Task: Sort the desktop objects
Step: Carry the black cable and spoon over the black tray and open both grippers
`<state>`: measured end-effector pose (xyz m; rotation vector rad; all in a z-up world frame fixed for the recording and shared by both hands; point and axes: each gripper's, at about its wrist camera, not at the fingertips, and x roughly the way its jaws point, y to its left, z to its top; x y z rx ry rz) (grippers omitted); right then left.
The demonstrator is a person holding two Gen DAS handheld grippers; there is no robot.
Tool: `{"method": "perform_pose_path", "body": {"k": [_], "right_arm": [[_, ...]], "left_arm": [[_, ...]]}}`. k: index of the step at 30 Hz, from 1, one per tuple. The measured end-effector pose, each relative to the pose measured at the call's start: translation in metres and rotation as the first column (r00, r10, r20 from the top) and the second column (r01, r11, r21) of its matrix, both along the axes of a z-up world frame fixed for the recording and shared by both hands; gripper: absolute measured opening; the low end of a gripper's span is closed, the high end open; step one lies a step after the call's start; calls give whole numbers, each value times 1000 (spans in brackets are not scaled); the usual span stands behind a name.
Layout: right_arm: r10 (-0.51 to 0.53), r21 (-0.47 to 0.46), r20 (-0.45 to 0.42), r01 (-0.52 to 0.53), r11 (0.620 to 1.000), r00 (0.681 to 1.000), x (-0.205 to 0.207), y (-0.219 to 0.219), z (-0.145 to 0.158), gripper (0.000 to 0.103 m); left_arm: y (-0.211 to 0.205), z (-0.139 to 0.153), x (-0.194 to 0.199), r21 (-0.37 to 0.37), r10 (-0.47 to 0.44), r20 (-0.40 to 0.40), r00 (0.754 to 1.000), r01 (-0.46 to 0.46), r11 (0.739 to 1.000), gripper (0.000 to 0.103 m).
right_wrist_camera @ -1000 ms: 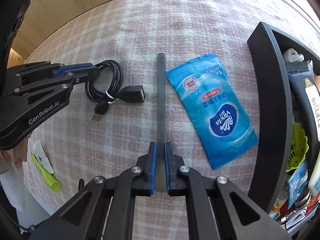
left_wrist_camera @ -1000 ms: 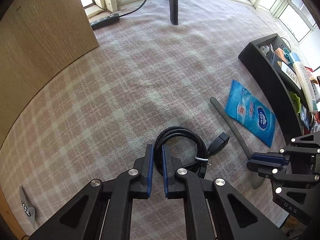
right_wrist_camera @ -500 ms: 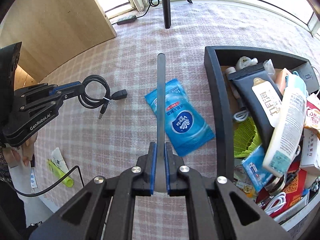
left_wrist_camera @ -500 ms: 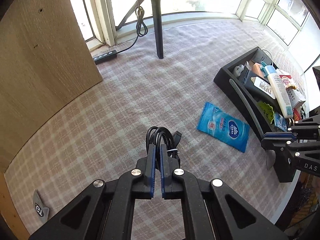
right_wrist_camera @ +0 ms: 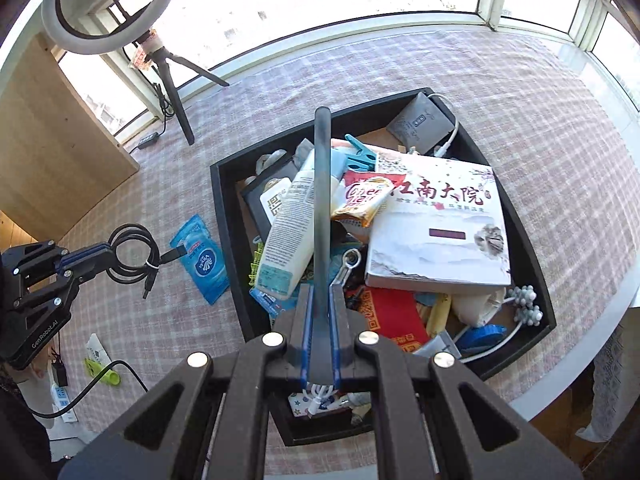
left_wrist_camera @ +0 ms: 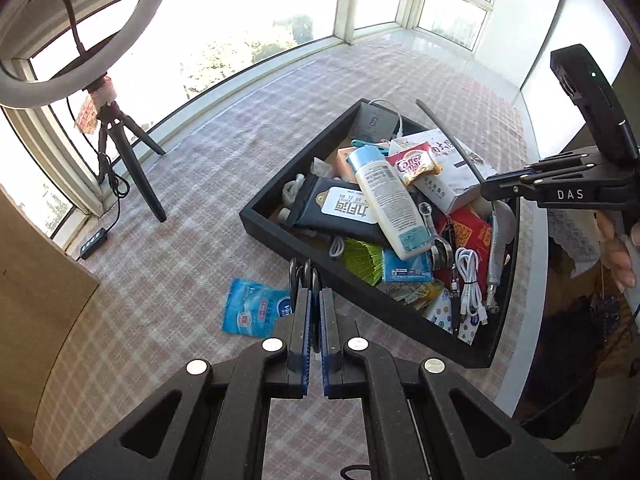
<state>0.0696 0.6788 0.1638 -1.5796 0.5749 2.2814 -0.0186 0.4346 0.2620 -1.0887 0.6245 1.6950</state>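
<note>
My left gripper (left_wrist_camera: 314,300) is shut on a coiled black USB cable (right_wrist_camera: 130,254) and holds it in the air left of the black tray (right_wrist_camera: 224,216); in the left wrist view only the coil's edge (left_wrist_camera: 303,274) shows above the fingers. My right gripper (right_wrist_camera: 320,300) is shut on a long dark grey shoehorn (right_wrist_camera: 322,200), held above the tray's contents. In the left wrist view the right gripper (left_wrist_camera: 486,190) and the shoehorn (left_wrist_camera: 448,136) hang over the tray (left_wrist_camera: 288,236). A blue tissue pack (left_wrist_camera: 252,312) lies on the checked cloth beside the tray.
The tray holds several items: a white bottle (right_wrist_camera: 290,224), a white box with Chinese writing (right_wrist_camera: 438,228), a coffee sachet (right_wrist_camera: 366,198), white cables. A ring light on a tripod (left_wrist_camera: 120,148) stands near the window. A wooden panel (right_wrist_camera: 52,152) stands left. A green highlighter (right_wrist_camera: 102,372) lies at the table's edge.
Both grippers have risen high above the table and moved toward the tray. The cable came up with the left gripper; the shoehorn now hangs over the tray's contents.
</note>
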Motion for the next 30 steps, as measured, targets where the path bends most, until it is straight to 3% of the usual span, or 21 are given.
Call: {"method": "perform_pose_path", "body": {"k": [8,13,18,19,21,30], "right_arm": [[-188,10,16,188,982,982,59,66,-10,8],[-266,21,30,265,964,964,78,94,-18,8],[-272,39,49,270,962,961,75,108,-29,8],[-271,18,63,271,962,960,73,110,-33,9],[-299,-8,81,300,954,951,73,115,-37,14],[-271,10,42,271,963,962,67,104,-24,17]], "left_arm": [[63,5,74,18,-185,33,982,184,983,3],[88,1,99,5,-245,35,969,244,970,3],[107,-1,101,-11,-243,-1,970,243,970,8],[109,-2,98,-22,-230,1,973,230,973,24],[108,0,91,-17,-197,-25,980,196,980,40],[89,-1,58,-29,-112,-57,992,110,993,36]]}}
